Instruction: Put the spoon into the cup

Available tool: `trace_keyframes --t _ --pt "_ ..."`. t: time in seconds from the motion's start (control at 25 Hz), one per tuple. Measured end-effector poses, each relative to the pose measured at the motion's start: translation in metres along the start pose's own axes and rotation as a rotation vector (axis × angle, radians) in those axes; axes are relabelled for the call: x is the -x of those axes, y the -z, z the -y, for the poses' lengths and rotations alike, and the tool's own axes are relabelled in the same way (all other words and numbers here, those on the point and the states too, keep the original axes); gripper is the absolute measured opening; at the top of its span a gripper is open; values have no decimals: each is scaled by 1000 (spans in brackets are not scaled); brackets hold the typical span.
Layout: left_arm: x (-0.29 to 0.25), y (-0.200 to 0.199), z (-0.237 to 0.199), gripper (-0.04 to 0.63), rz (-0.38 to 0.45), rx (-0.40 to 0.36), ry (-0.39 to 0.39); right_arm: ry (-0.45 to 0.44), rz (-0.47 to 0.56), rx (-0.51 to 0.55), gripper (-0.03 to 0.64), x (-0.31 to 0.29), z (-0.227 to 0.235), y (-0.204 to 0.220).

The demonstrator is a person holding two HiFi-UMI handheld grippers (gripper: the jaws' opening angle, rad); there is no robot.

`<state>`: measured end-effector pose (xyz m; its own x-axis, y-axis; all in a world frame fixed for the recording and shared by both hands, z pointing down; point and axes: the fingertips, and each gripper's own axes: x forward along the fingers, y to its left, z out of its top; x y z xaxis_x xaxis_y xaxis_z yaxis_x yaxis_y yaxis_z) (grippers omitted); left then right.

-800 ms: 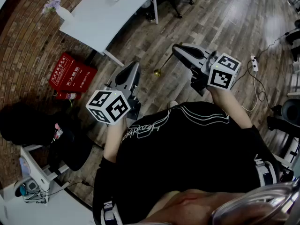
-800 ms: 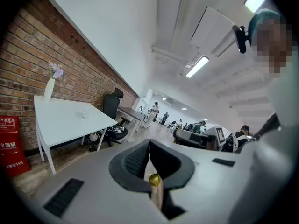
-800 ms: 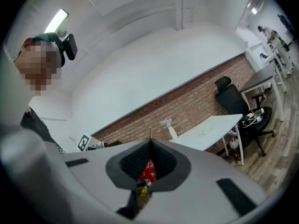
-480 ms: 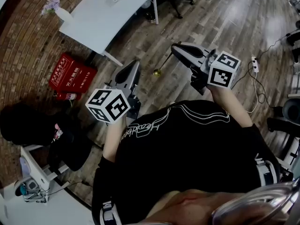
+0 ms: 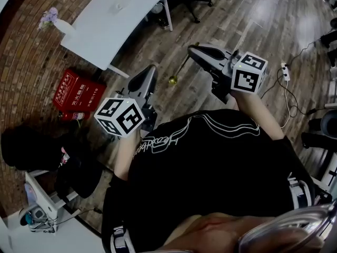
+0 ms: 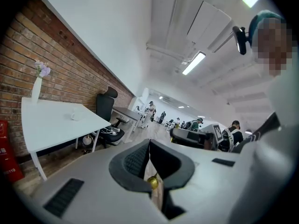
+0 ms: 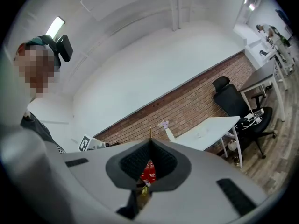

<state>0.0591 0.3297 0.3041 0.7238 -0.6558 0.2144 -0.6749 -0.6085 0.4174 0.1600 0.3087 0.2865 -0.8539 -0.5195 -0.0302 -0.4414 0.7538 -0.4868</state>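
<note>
The spoon is gripped by the clenched right claw, above the floor. The left claw is clenched, empty. The cup is seen far off on the table; nothing is put in yet.

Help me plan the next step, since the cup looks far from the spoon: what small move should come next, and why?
Probably carry the right gripper forward toward the white table. Its jaws are shut on the thin gold metal spoon, whose bowl hangs over the wooden floor, while the small pale cup sits well beyond it on that table.
</note>
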Motion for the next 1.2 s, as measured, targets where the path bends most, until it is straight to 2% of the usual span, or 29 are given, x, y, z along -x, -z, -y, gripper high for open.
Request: trace_keyframes --t 0.12,0.32,0.52,0.68,0.92,1.2 --pt "-17 0 3 5 12 -2 -2 -1 8 19 -3 9 12 -6" --pt "-42 4 6 5 -33 -58 10 -17 41 21 -3 15 31 -13" --pt "-55 2 -13 5 -30 -9 -1 -11 32 -2 -3 6 52 -7" --pt "-69 -2 -34 5 -39 3 1 -7 25 -16 -3 -9 72 -8" --pt "-96 -25 -84 5 -47 17 21 28 33 -28 -3 -49 115 -23" --pt "-149 -79 -179 5 -59 55 37 70 22 -54 -3 -130 189 -59"
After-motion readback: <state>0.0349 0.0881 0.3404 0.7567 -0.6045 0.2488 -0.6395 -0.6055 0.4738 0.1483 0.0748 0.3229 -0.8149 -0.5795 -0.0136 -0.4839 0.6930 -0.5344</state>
